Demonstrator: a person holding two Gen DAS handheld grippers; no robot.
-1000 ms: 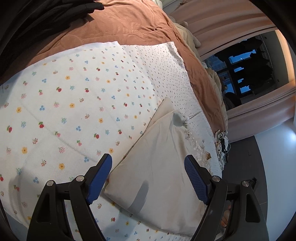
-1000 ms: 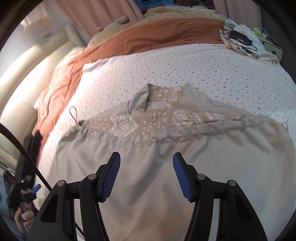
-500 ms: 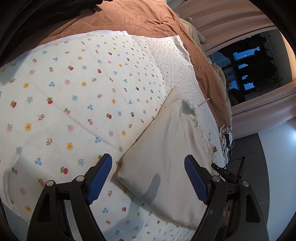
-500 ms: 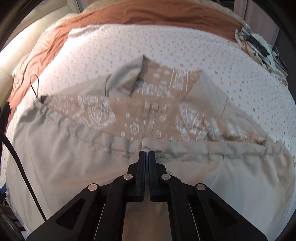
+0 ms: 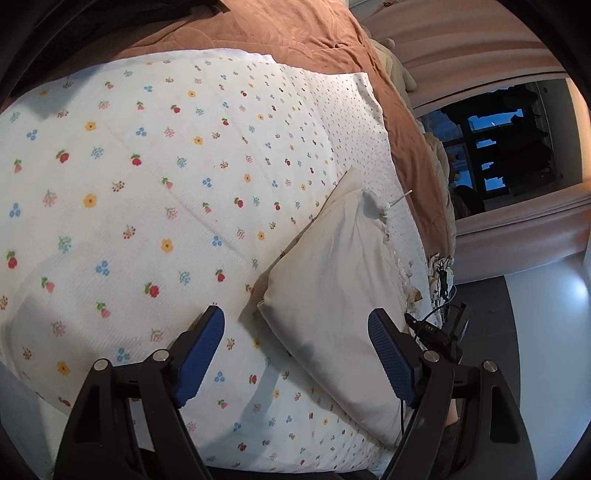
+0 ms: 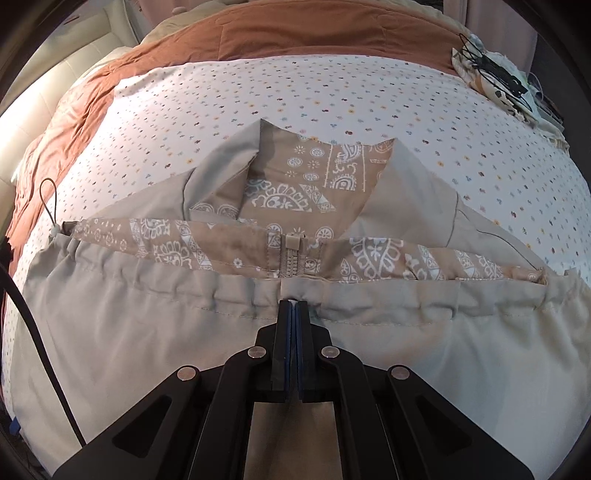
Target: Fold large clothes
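A beige jacket (image 6: 147, 332) with a paisley lining (image 6: 284, 192) lies spread on the bed, lining and zipper (image 6: 291, 254) showing. My right gripper (image 6: 293, 303) is shut on the jacket's gathered hem just below the zipper end, and the cloth puckers around its tips. In the left wrist view one end of the jacket (image 5: 332, 277) lies as a pale folded wedge on the flowered sheet (image 5: 129, 221). My left gripper (image 5: 295, 315) hovers open over the near corner of that wedge, with nothing pressed between its blue pads (image 5: 201, 350).
A brown blanket (image 6: 295, 33) covers the far part of the bed. A patterned pouch with black cables (image 6: 495, 81) sits at the far right corner. A black cable (image 6: 33, 325) runs down the left. Beyond the bed's right edge are grey floor (image 5: 535, 332) and a dark window (image 5: 495, 147).
The right gripper has shut and dropped onto the jacket's hem at the zipper. The left gripper has drifted nearer the wedge's near corner, staying open.
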